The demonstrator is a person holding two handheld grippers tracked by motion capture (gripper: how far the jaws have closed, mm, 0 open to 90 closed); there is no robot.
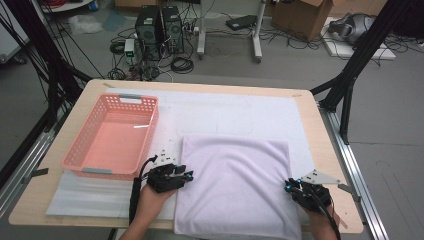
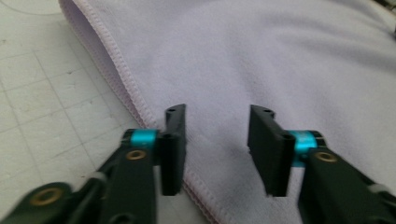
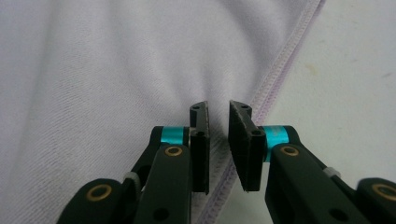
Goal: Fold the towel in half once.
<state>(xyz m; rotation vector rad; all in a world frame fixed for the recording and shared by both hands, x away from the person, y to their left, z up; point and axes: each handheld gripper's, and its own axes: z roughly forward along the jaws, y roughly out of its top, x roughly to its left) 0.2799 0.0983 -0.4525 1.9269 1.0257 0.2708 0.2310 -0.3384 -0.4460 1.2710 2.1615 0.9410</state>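
A lavender towel (image 1: 235, 180) lies flat on the white mat, near the table's front edge. My left gripper (image 1: 186, 176) is at the towel's left edge. In the left gripper view it (image 2: 217, 140) is open, its jaws wide apart over the stitched hem of the towel (image 2: 280, 56). My right gripper (image 1: 289, 186) is at the towel's right edge. In the right gripper view it (image 3: 218, 112) has its jaws drawn close on the hem, and the towel (image 3: 116, 70) puckers toward them.
A pink plastic basket (image 1: 150, 131) with nothing in it stands left of the towel, on the white mat (image 1: 225, 107). Bare mat stretches behind the towel. Black frame posts stand at the table's sides, and computers and cables lie on the floor beyond.
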